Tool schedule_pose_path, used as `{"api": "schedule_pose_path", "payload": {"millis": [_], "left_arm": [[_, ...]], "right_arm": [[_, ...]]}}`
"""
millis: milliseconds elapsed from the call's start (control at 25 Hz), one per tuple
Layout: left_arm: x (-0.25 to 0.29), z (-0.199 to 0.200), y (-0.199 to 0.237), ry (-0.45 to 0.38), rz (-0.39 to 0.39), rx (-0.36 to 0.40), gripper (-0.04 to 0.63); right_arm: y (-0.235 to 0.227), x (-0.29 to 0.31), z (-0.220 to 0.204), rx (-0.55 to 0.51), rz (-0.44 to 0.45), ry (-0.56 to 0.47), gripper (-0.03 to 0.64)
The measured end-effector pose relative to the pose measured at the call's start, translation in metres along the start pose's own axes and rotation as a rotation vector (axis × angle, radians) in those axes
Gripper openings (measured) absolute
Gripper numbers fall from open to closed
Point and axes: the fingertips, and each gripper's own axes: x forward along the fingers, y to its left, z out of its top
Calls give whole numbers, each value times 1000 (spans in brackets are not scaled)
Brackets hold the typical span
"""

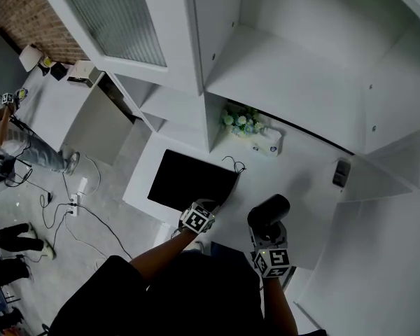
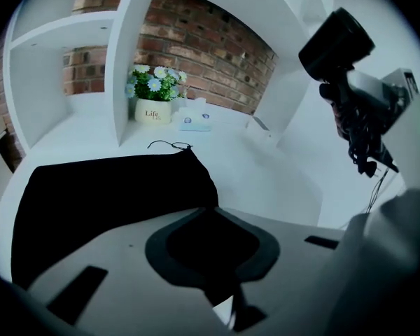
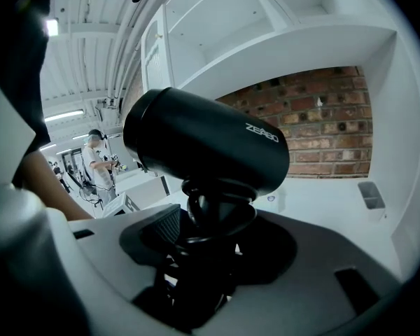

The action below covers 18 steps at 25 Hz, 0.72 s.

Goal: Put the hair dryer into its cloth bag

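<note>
The left gripper (image 2: 208, 215) is clamped on the near corner of the cloth bag (image 2: 105, 194), with black fabric pinched between its jaws. The rest of the bag lies flat on the white desk (image 2: 266, 173), ahead of this gripper and to its left. The drawstring (image 2: 169, 144) curls from the far end of the same edge, so that edge is probably the mouth. Up and to the right, the right gripper (image 3: 210, 229) grips the hair dryer (image 3: 206, 149) by its handle, barrel crosswise above the jaws, off the desk and apart from the bag. The step in hand looks like opening the mouth. To do it well, pinch only the upper layer and lift it just enough to make a gap. Then bring the dryer in low, barrel first, towards that gap, steering clear of the drawstring.
</note>
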Motion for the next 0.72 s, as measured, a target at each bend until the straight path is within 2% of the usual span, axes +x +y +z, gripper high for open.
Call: {"api": "schedule_pose_path", "payload": {"millis": [120,360,520,720], "left_arm": [[-8,-4,-1,-17,-27,-16,40],[-15,-24,-9,15,-46,57,40],[-12,-37,-14,27,-55,32,40],[-15,-30,-11,18,-26,5,40]], "right_arm": [[15,-10,-9,33,-14,4,255],[45,-35,-36,48,-45,33,255],[49,-46,-44,54,-48,14,255],[38,-46,-44,73,-18,15,255]]}}
